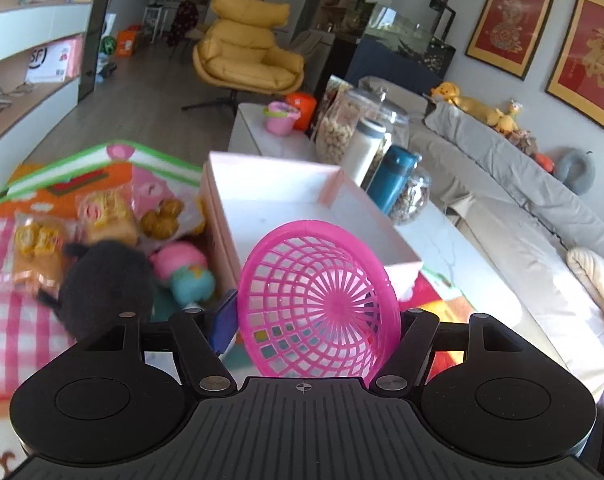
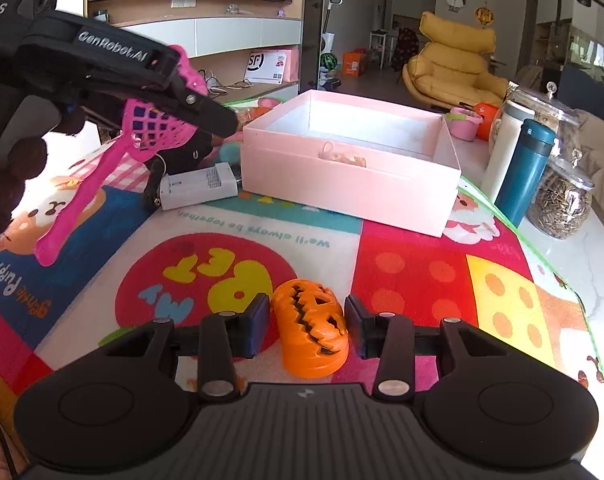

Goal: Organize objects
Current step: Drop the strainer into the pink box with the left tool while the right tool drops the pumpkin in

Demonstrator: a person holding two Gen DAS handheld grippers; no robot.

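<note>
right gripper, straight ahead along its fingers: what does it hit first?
The orange jack-o'-lantern pumpkin, already lying between the open right gripper fingers. Beyond it, bare play mat, then probably the pink box; depth is unclear.

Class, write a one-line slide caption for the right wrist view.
Right gripper fingers straddle an orange pumpkin; pink box beyond.

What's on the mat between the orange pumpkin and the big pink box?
Nothing sits there. In the right wrist view, only bare colorful play mat stretches from the orange pumpkin to the pink box.
</note>
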